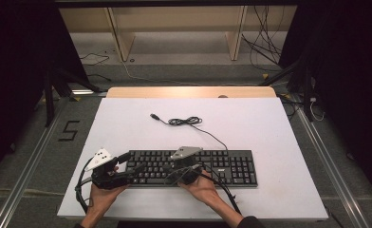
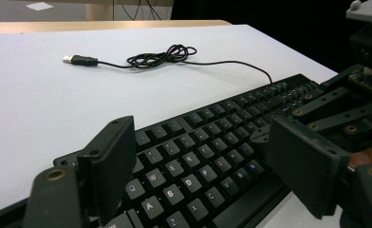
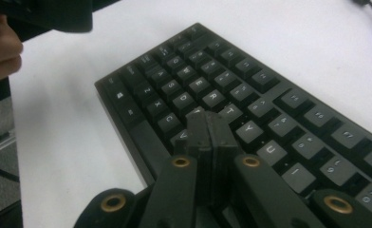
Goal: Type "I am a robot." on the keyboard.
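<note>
Right gripper, jaws pressed together empty, hung directly over the black keyboard's letter keys (long axis crosswise), nearer than the wide-open left gripper at its end.

A black keyboard is lying flat at lower centre, its cable trailing toward upper centre, partly coiled.

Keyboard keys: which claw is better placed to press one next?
Likely the right claw: it is shut to a narrow tip just over the keyboard's middle letter keys. The left claw stands wide open.
</note>
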Available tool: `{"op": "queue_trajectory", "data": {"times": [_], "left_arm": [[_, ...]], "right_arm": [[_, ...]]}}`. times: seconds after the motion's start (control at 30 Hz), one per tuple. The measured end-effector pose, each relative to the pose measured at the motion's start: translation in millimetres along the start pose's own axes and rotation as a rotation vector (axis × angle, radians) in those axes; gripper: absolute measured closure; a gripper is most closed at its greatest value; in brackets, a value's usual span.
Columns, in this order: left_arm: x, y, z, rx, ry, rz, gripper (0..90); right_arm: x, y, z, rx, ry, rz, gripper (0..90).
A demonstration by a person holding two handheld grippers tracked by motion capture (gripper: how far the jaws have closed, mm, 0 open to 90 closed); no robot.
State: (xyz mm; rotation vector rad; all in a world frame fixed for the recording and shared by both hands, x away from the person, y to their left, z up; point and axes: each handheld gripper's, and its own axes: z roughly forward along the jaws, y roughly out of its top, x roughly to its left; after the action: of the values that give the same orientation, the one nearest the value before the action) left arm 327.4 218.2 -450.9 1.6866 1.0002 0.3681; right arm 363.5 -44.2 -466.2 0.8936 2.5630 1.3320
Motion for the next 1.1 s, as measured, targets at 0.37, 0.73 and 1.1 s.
{"op": "queue_trajectory", "data": {"times": [0.37, 0.73, 1.1], "left_arm": [[0.2, 0.0, -0.1, 0.001, 0.002, 0.0, 24.7], [-0.3, -0.2, 0.3, 0.003, 0.003, 0.002, 24.6], [0.3, -0.2, -0.1, 0.005, 0.001, 0.003, 24.7]], "right_arm": [[0.8, -2.1, 14.3, 0.055, -0.01, 0.0, 90.0], [5.4, -6.6, 21.5, 0.085, -0.033, -0.031, 90.0], [-0.7, -2.2, 11.0, 0.037, -0.032, 0.006, 90.0]]}}
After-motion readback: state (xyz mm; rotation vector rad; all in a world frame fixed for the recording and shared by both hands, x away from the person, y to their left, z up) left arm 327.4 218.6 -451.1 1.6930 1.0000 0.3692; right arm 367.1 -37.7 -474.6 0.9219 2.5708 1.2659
